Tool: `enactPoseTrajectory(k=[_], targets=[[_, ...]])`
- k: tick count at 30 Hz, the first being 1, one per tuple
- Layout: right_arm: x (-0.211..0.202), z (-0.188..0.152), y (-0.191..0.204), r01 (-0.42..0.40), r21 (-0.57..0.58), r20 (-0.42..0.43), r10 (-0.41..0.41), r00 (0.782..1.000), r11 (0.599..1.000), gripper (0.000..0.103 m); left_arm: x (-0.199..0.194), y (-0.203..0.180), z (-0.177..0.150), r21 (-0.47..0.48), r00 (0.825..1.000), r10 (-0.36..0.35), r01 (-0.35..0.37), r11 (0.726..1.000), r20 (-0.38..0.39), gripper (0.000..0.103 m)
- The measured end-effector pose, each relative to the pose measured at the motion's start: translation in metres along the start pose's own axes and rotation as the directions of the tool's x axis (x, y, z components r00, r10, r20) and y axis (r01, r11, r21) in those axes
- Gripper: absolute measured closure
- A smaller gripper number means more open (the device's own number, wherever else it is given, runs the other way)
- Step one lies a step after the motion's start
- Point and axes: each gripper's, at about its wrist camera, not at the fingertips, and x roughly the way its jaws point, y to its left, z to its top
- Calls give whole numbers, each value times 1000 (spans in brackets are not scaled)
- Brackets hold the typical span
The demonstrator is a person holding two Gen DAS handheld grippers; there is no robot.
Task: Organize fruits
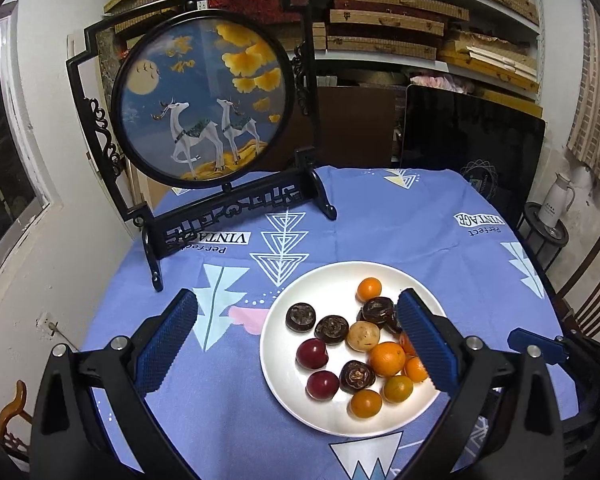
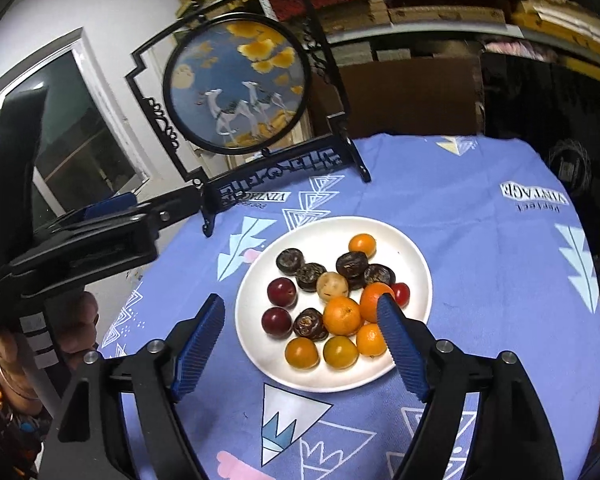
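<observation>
Only right wrist view shows a hand, left gripper and right gripper released above fruit plate

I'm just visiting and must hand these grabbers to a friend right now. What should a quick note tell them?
Left gripper: open, empty, above the table.
Right gripper: open, empty, jaws just widened.
All fruit sits on the white plate on the blue tablecloth: oranges, red plums, dark wrinkled fruits, one pale fruit.
Done: fruit gathered on the plate, none loose on the cloth.
Left: kinds look partly mixed; possibly grouping.
</observation>
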Motion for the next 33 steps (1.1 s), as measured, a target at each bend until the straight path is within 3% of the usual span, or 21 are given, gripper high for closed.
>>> enactPoseTrajectory(k=[6,16,33], targets=[[-6,-3,6,32,-30,13,-31,999,999,24,-6,2,-6,-23,999,-31,31,999,10,5],[-8,-3,7,71,-9,26,-70,997,997,21,-1,-2,-15,-20,999,4,-5,1000,-42,5],[-2,-6,7,89,-3,9,-89,996,996,18,-2,-2,-13,-1,998,41,-41,999,-41,5]])
